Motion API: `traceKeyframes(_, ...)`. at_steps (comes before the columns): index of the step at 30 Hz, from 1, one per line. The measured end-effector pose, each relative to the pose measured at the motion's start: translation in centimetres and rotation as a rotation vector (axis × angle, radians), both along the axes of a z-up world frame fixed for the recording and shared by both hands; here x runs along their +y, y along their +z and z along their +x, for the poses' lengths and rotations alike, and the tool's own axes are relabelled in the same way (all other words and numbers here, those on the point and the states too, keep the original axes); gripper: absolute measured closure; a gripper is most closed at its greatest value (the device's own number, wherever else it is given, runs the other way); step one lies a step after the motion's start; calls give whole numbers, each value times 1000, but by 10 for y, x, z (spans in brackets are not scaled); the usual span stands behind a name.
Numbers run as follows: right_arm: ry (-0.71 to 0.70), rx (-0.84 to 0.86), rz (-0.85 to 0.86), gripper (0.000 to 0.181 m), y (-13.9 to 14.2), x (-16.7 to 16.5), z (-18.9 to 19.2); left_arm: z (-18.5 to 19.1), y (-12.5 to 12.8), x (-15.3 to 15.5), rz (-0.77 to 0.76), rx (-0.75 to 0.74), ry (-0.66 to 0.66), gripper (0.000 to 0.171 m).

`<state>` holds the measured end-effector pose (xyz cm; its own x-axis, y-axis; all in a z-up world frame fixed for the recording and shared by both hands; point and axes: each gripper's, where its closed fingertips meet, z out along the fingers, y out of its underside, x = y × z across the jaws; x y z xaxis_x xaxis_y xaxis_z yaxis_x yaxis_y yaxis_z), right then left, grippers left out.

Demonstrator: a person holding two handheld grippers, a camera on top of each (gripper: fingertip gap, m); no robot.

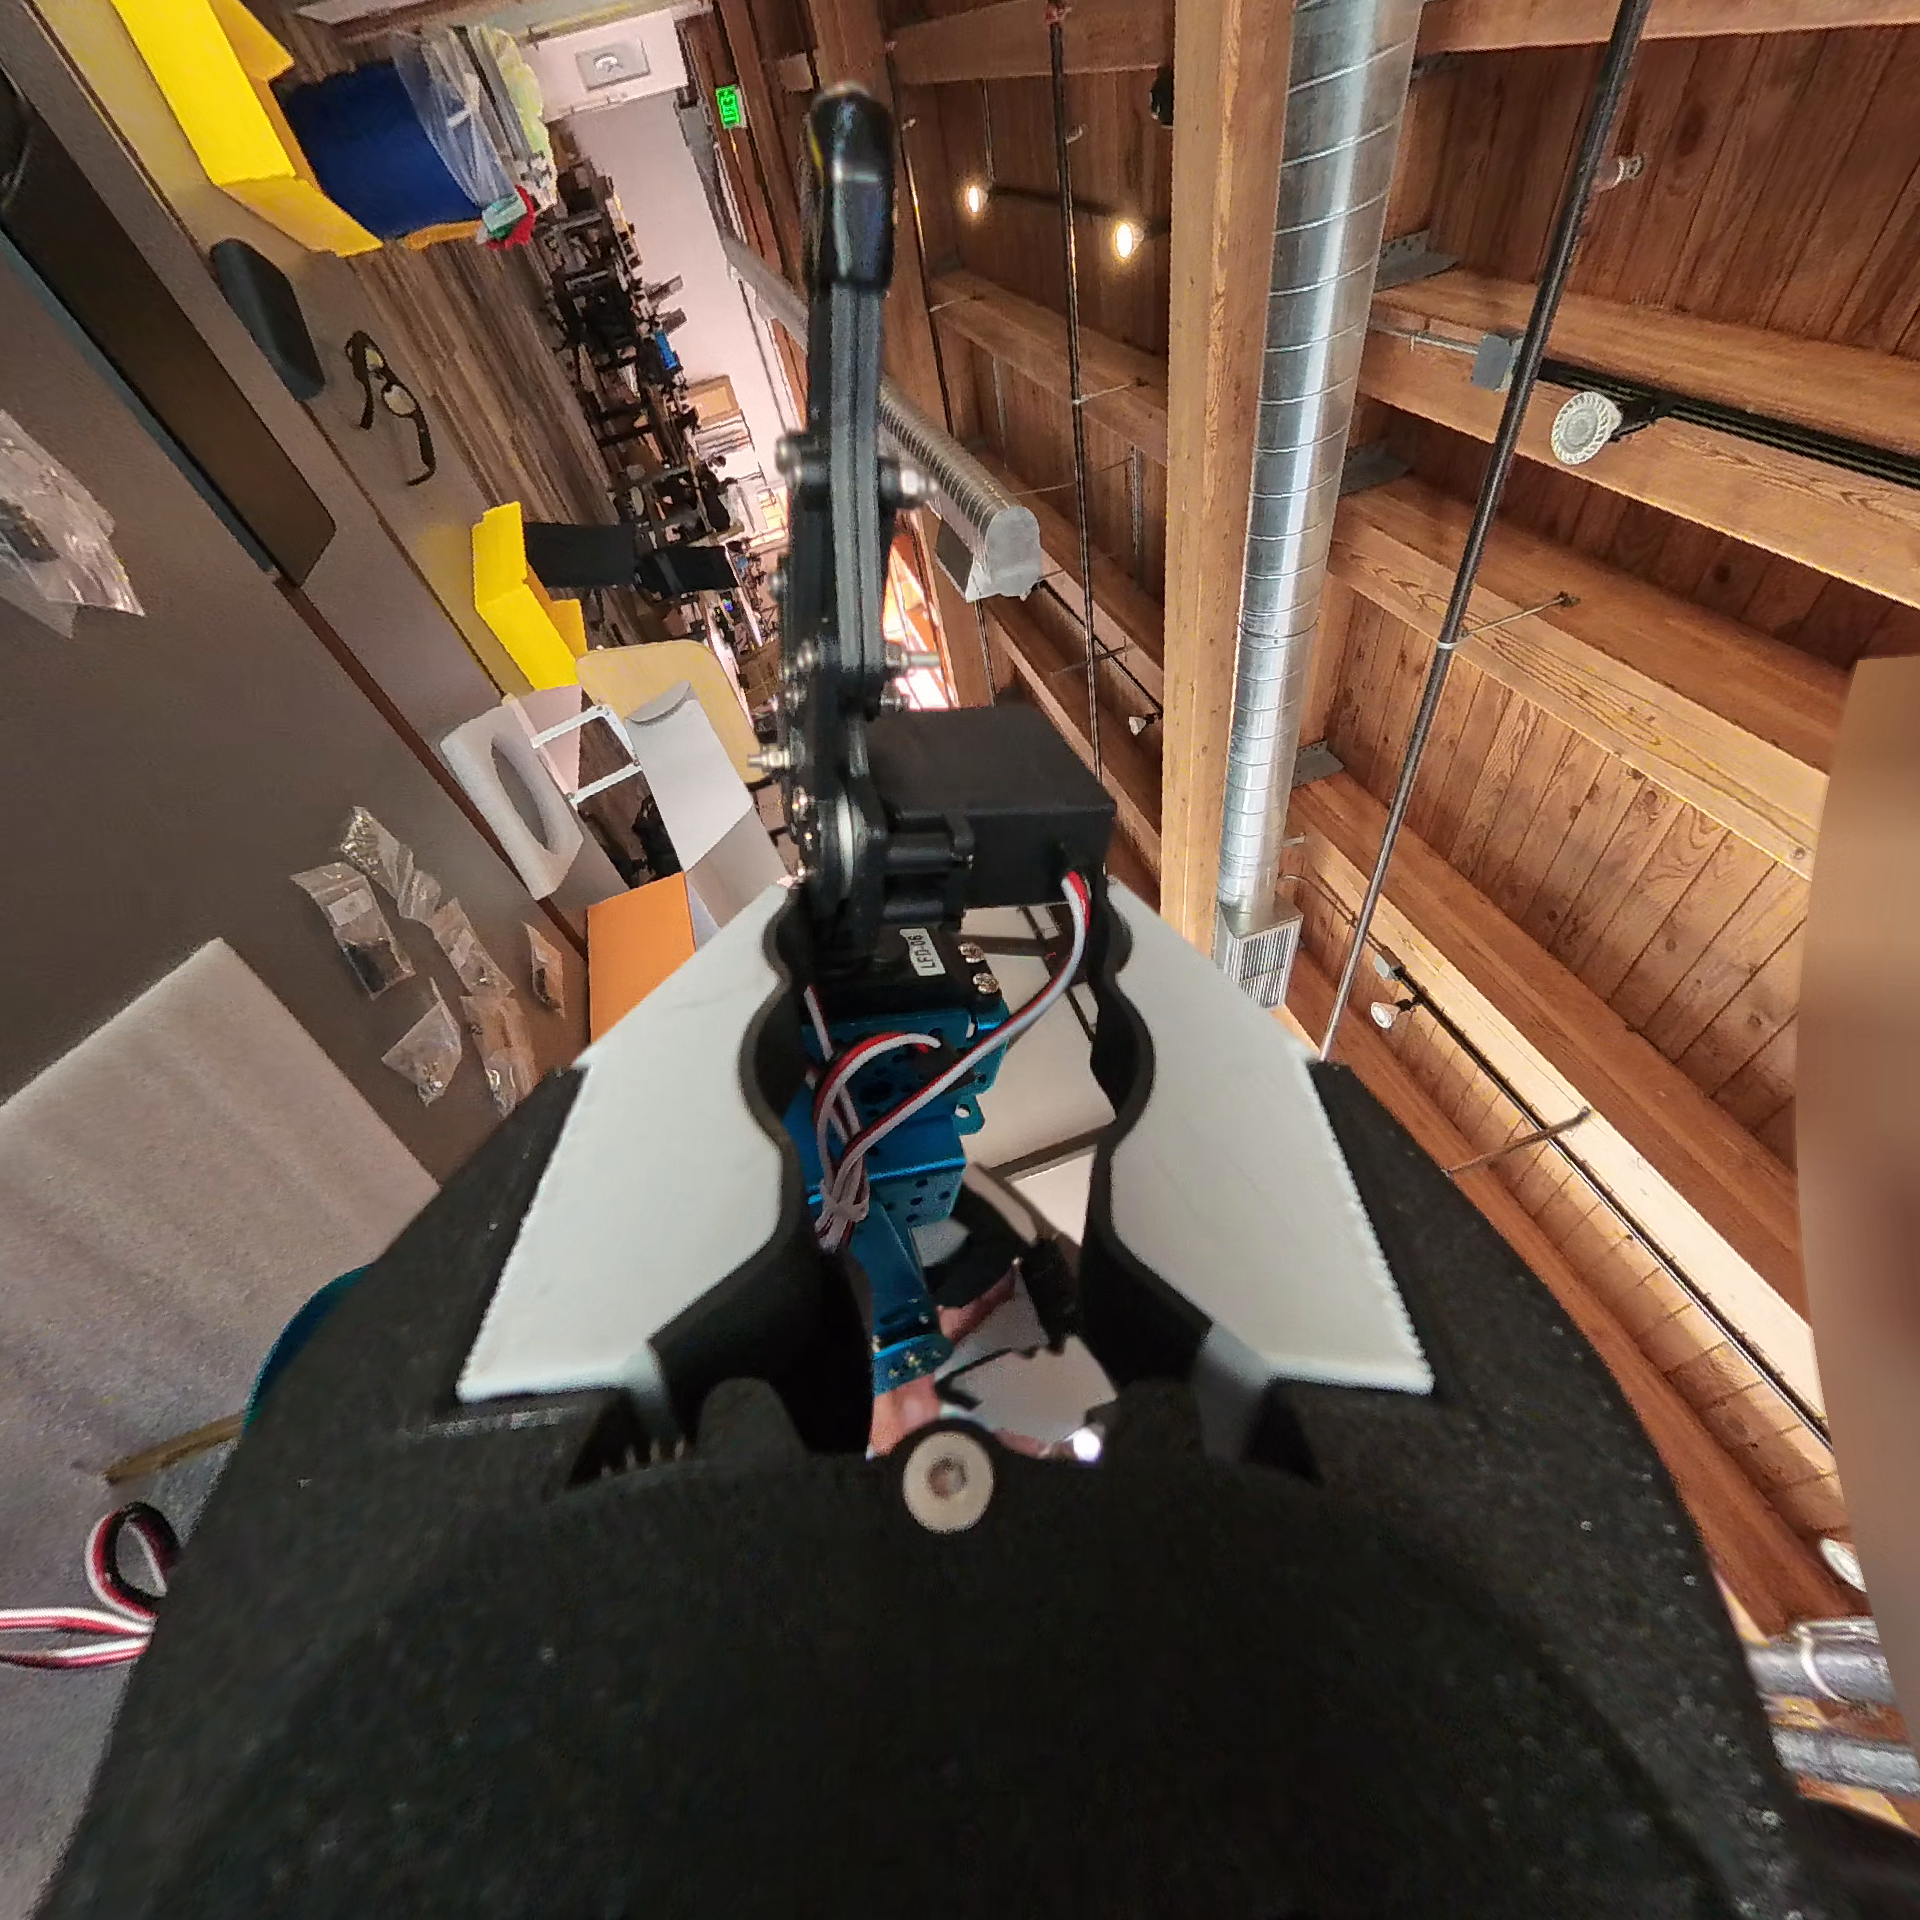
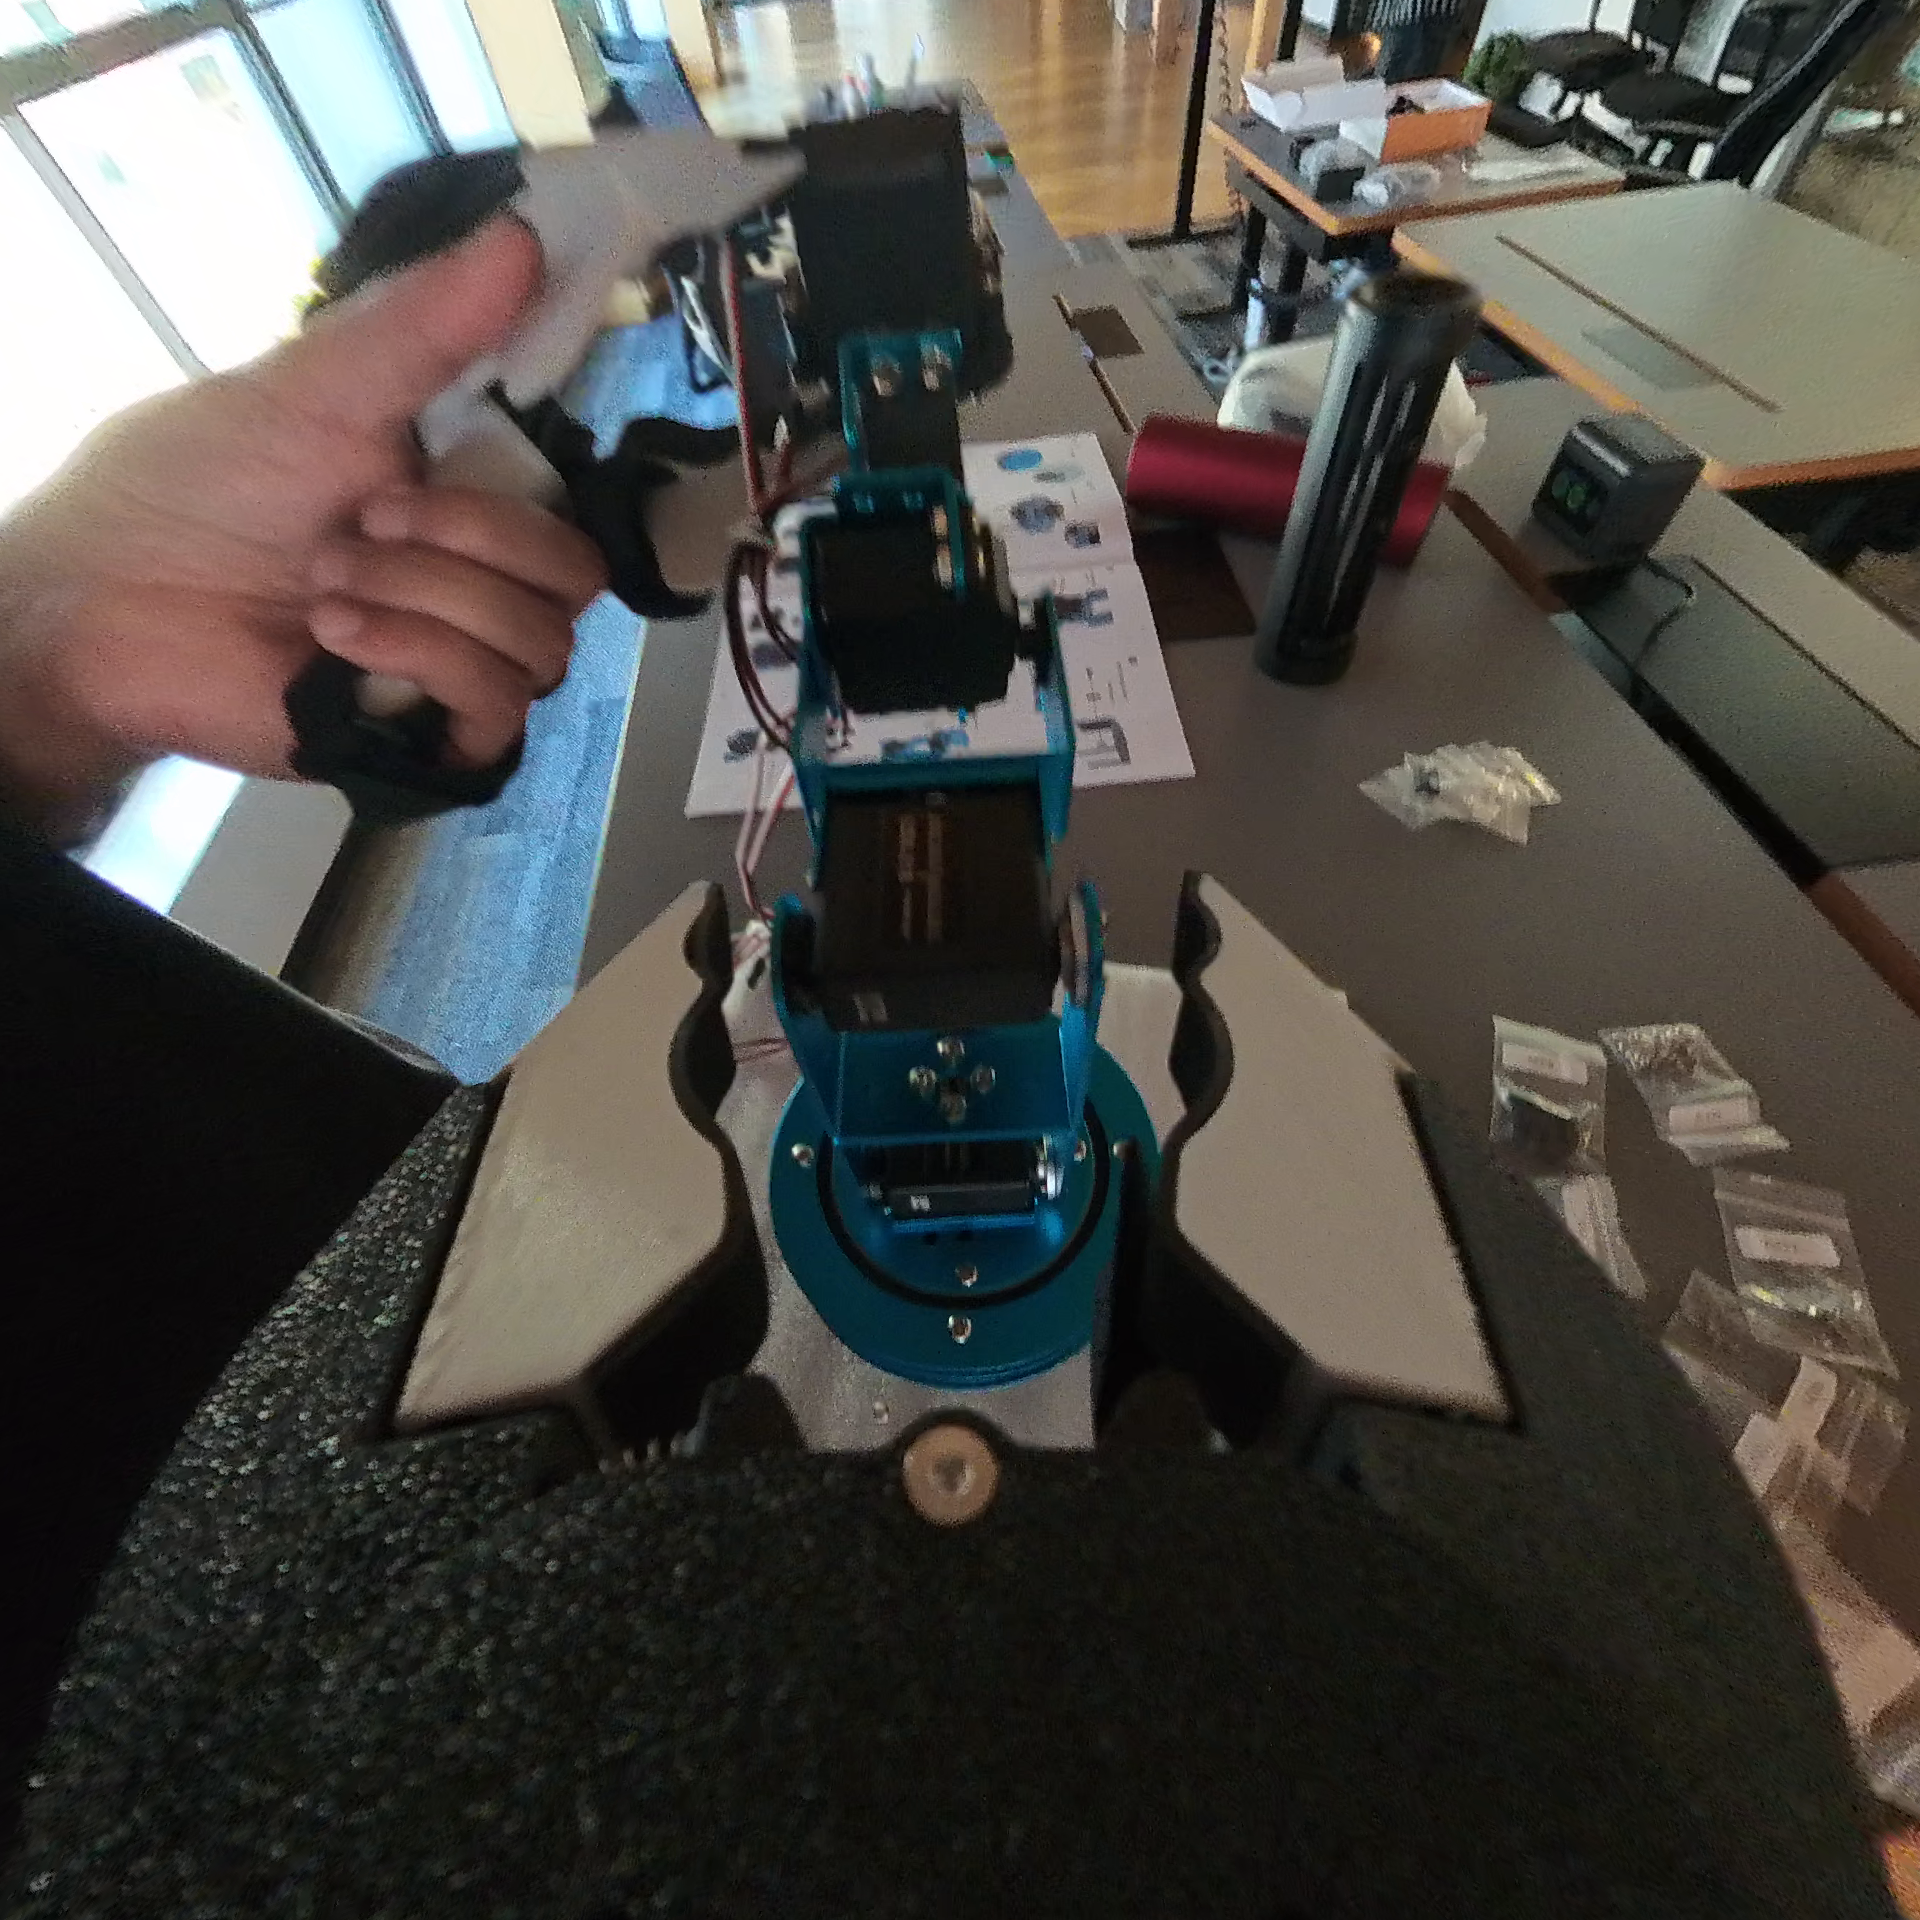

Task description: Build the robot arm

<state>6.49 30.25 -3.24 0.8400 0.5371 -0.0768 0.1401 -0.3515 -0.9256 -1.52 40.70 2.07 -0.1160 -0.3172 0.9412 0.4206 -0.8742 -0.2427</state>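
The left tongs (image 1: 940, 1049) are spread wide, and the upper part of a small blue and black toy robot arm (image 1: 883, 1132) sits in the gap between them. Its striped wires (image 1: 883, 1101) hang there too. I cannot tell if the fingers touch it. Its thin black claw (image 1: 847, 416) points out toward a wooden ceiling (image 1: 1558, 727).

The right tongs (image 2: 945, 1039) are spread wide too. The round blue base (image 2: 961, 1257) of the same robot arm sits between them, and it looks close to both fingers.

A person's hand (image 2: 291, 540) holds the other tongs to the left, but it is blurry. On the grey table (image 2: 1455, 935) lie an open booklet (image 2: 1101, 623), a tall black tube (image 2: 1351, 478), a red roll (image 2: 1226, 468) and little clear bags (image 2: 1662, 1195) of parts.
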Motion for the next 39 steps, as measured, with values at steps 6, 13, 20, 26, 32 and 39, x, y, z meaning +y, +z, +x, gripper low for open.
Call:
traceKeyframes(6, 67, -31, 6, 110, 35, 17, -6, 0, 0, 0, -29, 14, -22, 119)
traceKeyframes(13, 34, 17, 9, 145, 51, 15, -12, -1, -3, 4, -57, 13, -24, 119)
traceKeyframes(20, -97, -6, -92, 155, 28, -29, 35, -1, -4, 5, -49, 5, -32, 119)
traceKeyframes(26, -121, -115, -457, 158, -107, -93, 59, 0, -3, 5, -30, 21, -37, 119)
traceKeyframes(32, -98, -98, -533, 154, -181, -92, 15, 2, -2, 4, 18, 59, -29, 119)
traceKeyframes(39, -83, -228, -482, 164, -190, -80, 5, 3, -1, 2, 78, 93, -19, 119)
